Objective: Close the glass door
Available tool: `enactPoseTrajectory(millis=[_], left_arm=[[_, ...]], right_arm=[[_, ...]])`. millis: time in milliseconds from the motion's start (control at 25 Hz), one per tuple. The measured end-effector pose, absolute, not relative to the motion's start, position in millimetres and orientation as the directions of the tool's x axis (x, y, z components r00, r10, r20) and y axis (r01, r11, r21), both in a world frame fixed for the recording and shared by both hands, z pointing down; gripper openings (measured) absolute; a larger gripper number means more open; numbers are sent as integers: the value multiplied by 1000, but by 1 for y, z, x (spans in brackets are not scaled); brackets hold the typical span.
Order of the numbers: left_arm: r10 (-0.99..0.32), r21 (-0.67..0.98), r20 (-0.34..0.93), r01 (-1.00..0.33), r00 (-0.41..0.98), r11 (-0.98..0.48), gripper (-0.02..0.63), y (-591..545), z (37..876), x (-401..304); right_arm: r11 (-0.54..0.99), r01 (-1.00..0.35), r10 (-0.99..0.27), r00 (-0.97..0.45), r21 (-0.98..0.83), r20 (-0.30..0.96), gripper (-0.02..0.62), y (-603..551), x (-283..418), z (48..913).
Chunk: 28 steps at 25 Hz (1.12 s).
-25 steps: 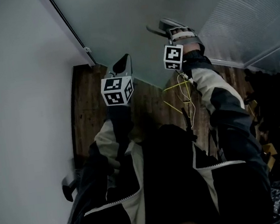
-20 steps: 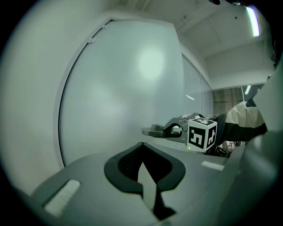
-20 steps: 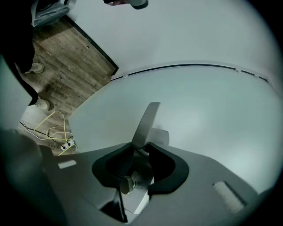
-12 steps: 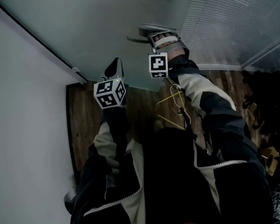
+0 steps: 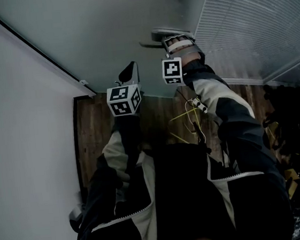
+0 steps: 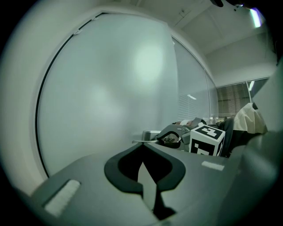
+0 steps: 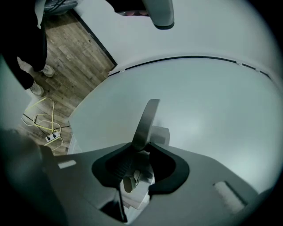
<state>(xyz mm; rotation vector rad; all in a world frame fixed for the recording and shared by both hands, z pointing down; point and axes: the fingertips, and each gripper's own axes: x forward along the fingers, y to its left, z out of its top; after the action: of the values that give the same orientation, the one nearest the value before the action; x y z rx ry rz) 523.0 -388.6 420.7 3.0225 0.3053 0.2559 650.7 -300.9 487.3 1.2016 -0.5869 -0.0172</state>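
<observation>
The frosted glass door [image 5: 113, 29] fills the top of the head view, and its pane [image 7: 203, 110] fills the right gripper view. My right gripper [image 5: 168, 38] is shut on the door's metal lever handle [image 5: 154, 35]. In the right gripper view that handle [image 7: 145, 121] runs up between the jaws of my right gripper [image 7: 138, 150]. My left gripper [image 5: 129, 71] is shut with nothing in it and points at the pane left of the handle. In the left gripper view, my left gripper [image 6: 142, 154] faces the pane [image 6: 106, 88], with the right gripper [image 6: 173, 134] to its right.
A white wall [image 5: 25, 158] stands on the left, against the door's dark frame edge [image 5: 28, 44]. Wooden floor [image 5: 94, 128] lies below, with yellow cable [image 5: 184, 115] and a power strip [image 7: 51, 137] on it. A glass panel with blinds [image 5: 257, 18] adjoins on the right. A person's shoes [image 7: 37, 84] show on the floor.
Both grippers have travelled sideways with the door. The dark frame edge now lies further left in the head view. The right gripper has kept its hold on the handle.
</observation>
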Motion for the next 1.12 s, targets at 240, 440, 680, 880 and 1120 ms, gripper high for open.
enactPoseTrajectory(millis=[240,440,680,880,1120], left_arm=[[223,108,178,206,959,-973,6,-393,426,551],[235,97,178,221,956,-971,6,-393,427,571],[227,95,191,213,955,-973,6,-399,429,583],[211,100,200,194,957,-976,6,-409,435,582],[190,102,202,172,961,-980,6,-415,439,580]], right_arm=[[384,-293,-285,864,875,415,123,-301,691,490],[378,-298,-266,872,877,411,124,-301,720,493],[366,-314,-244,876,876,416,126,-302,750,491],[346,-326,-233,879,880,417,127,-308,764,492],[346,-318,-233,882,883,409,127,-310,774,493]])
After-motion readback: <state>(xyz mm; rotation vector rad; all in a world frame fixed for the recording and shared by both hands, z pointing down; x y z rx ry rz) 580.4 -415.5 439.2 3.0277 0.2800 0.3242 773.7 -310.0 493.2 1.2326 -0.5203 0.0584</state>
